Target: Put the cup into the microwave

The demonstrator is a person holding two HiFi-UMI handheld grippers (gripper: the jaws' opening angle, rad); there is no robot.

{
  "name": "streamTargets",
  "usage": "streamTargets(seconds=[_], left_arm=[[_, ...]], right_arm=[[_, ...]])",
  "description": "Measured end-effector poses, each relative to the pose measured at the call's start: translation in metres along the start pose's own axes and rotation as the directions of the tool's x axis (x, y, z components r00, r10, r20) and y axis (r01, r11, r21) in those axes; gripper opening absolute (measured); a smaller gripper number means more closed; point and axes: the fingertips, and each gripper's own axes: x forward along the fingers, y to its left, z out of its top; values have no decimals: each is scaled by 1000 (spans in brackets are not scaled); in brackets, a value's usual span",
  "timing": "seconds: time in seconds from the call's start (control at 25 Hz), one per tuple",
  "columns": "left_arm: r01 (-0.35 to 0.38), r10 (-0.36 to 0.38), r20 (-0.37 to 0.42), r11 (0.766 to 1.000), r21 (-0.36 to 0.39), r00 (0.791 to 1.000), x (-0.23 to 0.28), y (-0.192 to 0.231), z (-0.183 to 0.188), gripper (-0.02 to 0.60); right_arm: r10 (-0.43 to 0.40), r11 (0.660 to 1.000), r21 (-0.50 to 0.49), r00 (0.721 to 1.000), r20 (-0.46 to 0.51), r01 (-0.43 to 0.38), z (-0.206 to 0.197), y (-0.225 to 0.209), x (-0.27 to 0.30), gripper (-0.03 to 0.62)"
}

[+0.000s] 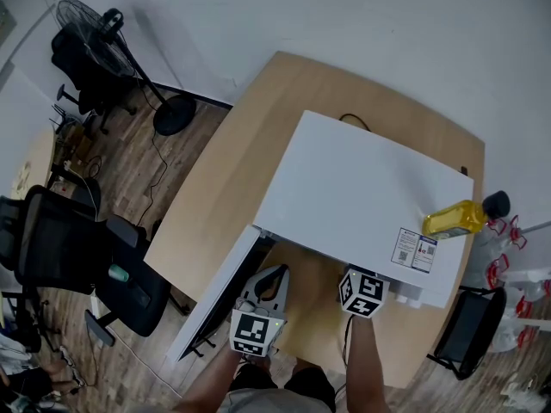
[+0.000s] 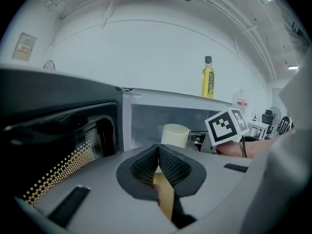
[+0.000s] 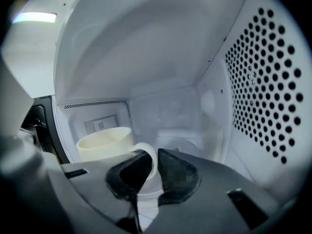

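Note:
The white microwave (image 1: 362, 188) stands on the wooden table (image 1: 215, 196) with its door (image 1: 219, 295) swung open to the left. A cream cup (image 3: 105, 143) sits inside the cavity on its left side. My right gripper (image 3: 155, 162) reaches into the cavity, shut on the cup's handle (image 3: 147, 155). In the head view only its marker cube (image 1: 362, 292) shows at the microwave's mouth. My left gripper (image 2: 158, 152) hangs shut and empty just outside, beside the open door (image 2: 58, 130). From there I see the cup (image 2: 174, 134) inside.
A yellow oil bottle (image 1: 454, 220) lies on the microwave's top at the right. The cavity's right wall (image 3: 263, 91) is perforated and close to my right gripper. A black office chair (image 1: 77, 256) and a fan (image 1: 95, 41) stand on the floor at the left.

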Motion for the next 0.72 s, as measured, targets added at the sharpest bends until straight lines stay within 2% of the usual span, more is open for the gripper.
streamTargets(seconds=[0.28, 0.72], left_arm=[[7, -7, -3, 1000, 6, 1000, -4, -2, -4, 24], [23, -22, -1, 999, 22, 1000, -15, -7, -6, 23]], right_arm=[[11, 999, -41, 1000, 13, -10, -1, 4, -7, 43], [23, 998, -54, 1000, 11, -23, -6, 8, -22, 117]])
